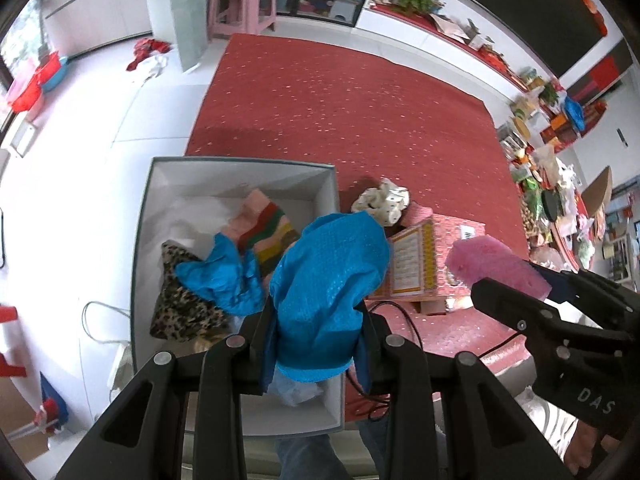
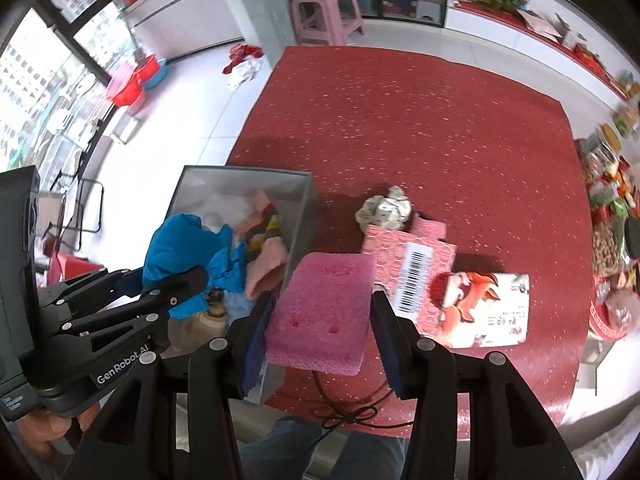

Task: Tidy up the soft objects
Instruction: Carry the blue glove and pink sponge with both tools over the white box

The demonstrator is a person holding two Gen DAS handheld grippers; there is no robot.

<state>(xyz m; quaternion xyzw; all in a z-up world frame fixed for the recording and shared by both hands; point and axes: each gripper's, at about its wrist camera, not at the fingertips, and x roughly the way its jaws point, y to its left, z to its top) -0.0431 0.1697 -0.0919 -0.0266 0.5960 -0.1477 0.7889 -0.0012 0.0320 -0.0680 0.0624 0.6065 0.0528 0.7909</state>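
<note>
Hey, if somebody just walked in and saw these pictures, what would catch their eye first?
The bright blue cloth pinched in the left gripper, hanging over the open grey box of soft items. Beside it, the right gripper clamps a pink sponge above the red tablecloth.

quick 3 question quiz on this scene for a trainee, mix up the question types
1. True or false: the left tongs are closed on a blue cloth.
2. What do the right tongs hold? A) a pink sponge B) a striped sock C) a spotted cloth
3. Fill in: the white spotted cloth lies on the red ____, outside the grey box.

Key
1. True.
2. A, the pink sponge.
3. Table; the striped sock and a leopard-print cloth are already in the box.
</note>
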